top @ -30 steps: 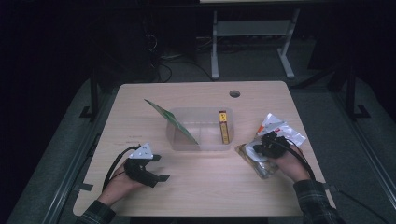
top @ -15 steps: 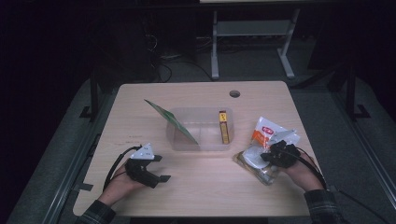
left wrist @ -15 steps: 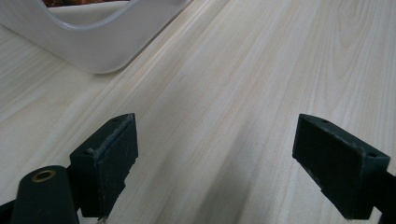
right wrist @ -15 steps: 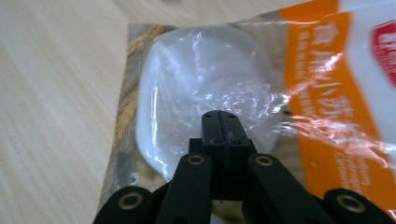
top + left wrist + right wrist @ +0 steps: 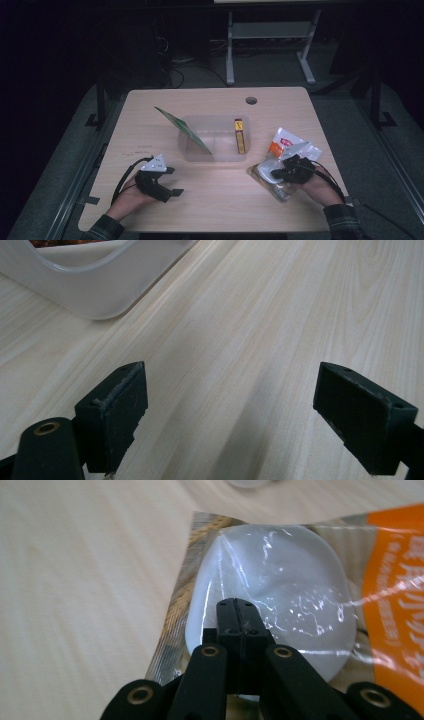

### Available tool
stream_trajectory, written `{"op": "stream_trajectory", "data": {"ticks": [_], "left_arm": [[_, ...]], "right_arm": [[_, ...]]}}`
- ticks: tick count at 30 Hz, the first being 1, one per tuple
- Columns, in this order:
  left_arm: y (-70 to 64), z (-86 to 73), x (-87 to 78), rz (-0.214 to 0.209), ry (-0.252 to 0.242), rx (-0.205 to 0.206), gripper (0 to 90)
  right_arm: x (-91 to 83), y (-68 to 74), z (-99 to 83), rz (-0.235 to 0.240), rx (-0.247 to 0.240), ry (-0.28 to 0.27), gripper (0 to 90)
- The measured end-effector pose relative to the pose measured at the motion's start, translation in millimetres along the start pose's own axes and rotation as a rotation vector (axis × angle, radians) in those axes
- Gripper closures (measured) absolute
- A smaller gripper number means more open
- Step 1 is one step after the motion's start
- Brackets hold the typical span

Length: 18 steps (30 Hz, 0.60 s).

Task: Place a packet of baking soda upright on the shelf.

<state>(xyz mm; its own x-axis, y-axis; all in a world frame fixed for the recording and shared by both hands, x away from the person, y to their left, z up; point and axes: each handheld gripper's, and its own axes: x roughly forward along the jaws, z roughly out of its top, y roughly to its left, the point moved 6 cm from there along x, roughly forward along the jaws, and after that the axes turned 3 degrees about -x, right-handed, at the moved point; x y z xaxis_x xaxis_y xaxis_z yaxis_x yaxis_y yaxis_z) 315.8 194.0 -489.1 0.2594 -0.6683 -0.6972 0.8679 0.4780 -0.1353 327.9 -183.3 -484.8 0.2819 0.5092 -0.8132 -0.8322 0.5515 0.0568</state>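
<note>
Right gripper (image 5: 239, 611) jaws pressed together over a clear snack packet (image 5: 280, 600); left gripper (image 5: 230, 410) jaws spread wide, holding nothing.
Packet: orange-printed, lying on the wooden table (image 5: 210, 200) at its right front, beside the translucent bin (image 5: 220, 152). Left gripper rests low at the left front, near the bin's corner.

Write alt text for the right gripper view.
The right gripper, jaws shut together, presses on a clear snack packet holding a pale round piece, with an orange printed panel at its right. The packet lies on a light wooden table.
</note>
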Motion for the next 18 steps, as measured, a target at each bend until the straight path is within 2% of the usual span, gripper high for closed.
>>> {"op": "stream_trajectory", "data": {"ticks": [9,11,13,16,18], "left_arm": [[-1.9,0.0,2.0,-0.009,0.006,0.005,13.7],[-3.0,-0.1,2.7,-0.015,0.009,0.006,13.7],[-3.8,0.1,3.4,-0.017,0.007,0.008,13.7],[-4.3,0.4,3.7,-0.02,0.01,0.014,13.7],[-5.1,0.4,4.0,-0.021,0.011,0.012,13.7]], "right_arm": [[13.2,40.8,14.2,0.08,-0.099,-0.008,90.0],[17.8,49.4,18.8,0.093,-0.145,-0.013,90.0],[22.6,60.5,24.2,0.128,-0.166,-0.021,90.0],[30.9,71.4,32.4,0.166,-0.233,-0.031,90.0],[35.8,79.4,38.3,0.185,-0.258,-0.034,90.0]]}}
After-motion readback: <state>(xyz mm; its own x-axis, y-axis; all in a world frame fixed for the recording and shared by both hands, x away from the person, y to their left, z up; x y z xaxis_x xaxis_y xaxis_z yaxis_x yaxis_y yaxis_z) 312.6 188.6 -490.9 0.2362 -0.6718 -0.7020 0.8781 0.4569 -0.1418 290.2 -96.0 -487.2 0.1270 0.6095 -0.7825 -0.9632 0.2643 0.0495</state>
